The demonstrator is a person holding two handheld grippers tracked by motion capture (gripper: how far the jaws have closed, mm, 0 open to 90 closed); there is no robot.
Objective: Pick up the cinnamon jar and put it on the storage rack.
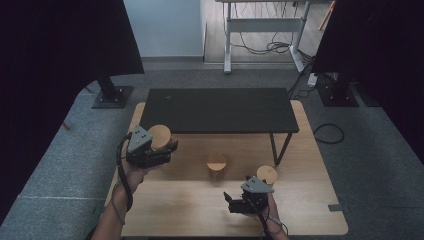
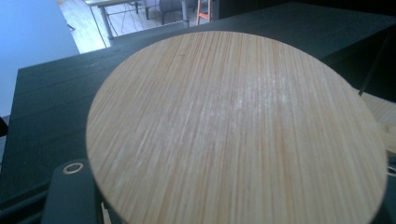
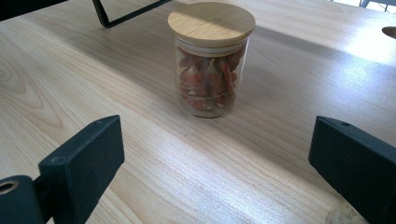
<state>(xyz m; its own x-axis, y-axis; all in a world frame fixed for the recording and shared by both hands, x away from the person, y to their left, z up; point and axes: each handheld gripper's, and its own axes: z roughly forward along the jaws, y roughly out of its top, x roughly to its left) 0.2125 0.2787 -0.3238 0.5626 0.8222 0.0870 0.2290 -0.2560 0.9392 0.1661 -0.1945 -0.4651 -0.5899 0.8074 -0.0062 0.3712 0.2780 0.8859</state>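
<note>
So my left gripper (image 1: 159, 148) has its fingers clamped on a jar with a bamboo lid (image 2: 233, 130), held up off the desk (image 1: 175, 200) by the left front corner of the black shelf (image 1: 220, 109). Can't see what's in that one, the lid hides it. Out in front of the shelf, mid-desk, sits a glass jar (image 3: 211, 60) with reddish dried stuff inside, lid on. My right gripper (image 1: 236, 202) faces it, fingers wide apart, holding nothing. Third lidded jar (image 1: 267, 175) stands near the shelf's right leg, contents unclear.
</note>
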